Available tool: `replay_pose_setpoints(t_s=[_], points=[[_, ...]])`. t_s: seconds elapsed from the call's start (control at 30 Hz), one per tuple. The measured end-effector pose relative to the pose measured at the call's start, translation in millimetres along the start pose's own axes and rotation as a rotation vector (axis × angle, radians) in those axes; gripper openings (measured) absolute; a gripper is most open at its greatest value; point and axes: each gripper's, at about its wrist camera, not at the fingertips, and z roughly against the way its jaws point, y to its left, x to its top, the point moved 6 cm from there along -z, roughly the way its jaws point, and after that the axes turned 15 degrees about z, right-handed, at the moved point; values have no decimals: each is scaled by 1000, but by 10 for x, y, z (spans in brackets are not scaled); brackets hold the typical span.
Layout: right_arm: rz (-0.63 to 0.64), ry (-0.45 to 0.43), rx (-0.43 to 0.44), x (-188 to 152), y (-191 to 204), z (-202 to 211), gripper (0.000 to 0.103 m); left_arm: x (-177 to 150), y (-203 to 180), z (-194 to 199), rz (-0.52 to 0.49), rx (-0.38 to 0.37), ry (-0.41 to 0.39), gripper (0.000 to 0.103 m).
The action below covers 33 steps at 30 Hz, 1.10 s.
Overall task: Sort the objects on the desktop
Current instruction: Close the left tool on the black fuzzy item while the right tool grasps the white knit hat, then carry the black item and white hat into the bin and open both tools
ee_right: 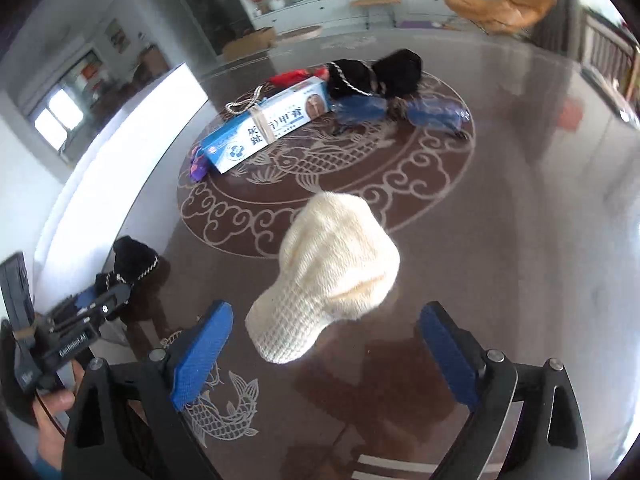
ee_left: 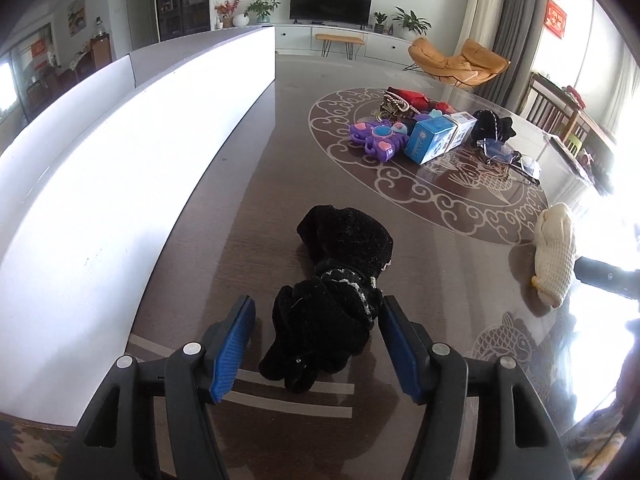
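Observation:
A black glove (ee_left: pixel 340 292) lies on the dark patterned table (ee_left: pixel 248 184) between the fingers of my left gripper (ee_left: pixel 316 314), which is open around it. It also shows in the right wrist view (ee_right: pixel 134 264), with the left gripper (ee_right: pixel 92 304) beside it. A cream knit glove (ee_right: pixel 332 276) lies just ahead of my right gripper (ee_right: pixel 324 328), which is open and empty; the same glove shows in the left wrist view (ee_left: pixel 554 252).
A pile sits mid-table: a blue-white box (ee_right: pixel 268 128), purple toy (ee_left: pixel 378 138), second black glove (ee_right: pixel 380 72), blue glasses (ee_right: pixel 400 110), red items (ee_left: pixel 412 98). A white panel (ee_left: pixel 120 168) runs along the table's left edge.

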Motion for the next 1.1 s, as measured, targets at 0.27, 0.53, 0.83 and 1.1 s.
replay_pose_setpoints(t_s=[0.27,0.53,0.83,1.1], points=[[98,-35,-49,176,234,-313,90,128,-50,-187,-8,110,-11,63],[233,-41,-79,117,316,-99,47,134,-84,83,56,7,-57,36],[373,-145,17,689,916,347,47,904,429,1207,254,-121,-250,36],[570,-240,244,1554,2653,332,47,1550,1969,1295,379,119,-266,36]])
